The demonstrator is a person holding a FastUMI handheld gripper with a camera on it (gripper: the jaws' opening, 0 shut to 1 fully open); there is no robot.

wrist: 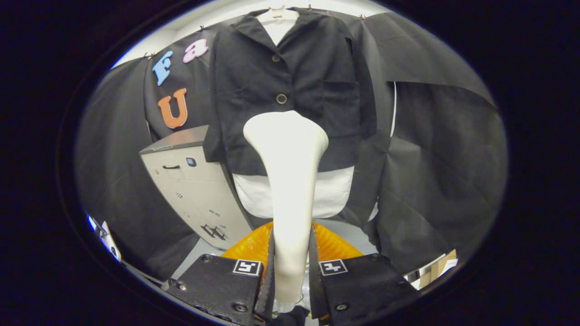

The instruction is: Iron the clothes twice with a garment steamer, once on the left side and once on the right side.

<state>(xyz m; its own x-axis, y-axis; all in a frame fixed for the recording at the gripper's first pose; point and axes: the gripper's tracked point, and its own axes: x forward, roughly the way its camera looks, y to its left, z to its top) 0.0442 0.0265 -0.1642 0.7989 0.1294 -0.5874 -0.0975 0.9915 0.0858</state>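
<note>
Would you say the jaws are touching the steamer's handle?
Touching: in the gripper view, both jaws of the gripper press against the steamer handle's sides.

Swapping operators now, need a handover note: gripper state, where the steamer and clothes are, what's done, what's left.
Gripper: shut on the garment steamer, both fingers pressing its handle, head pointing up ahead of them.
Clothes: dark jacket over a white shirt, hanging straight ahead on the booth wall; the steamer head sits at the jacket's lower middle, contact unclear.
Grey cabinet stands left of the clothes; an orange thing lies below the steamer.
Done: steamer picked up. Passes done cannot be told.
Left: confirm left and right passes.
</note>
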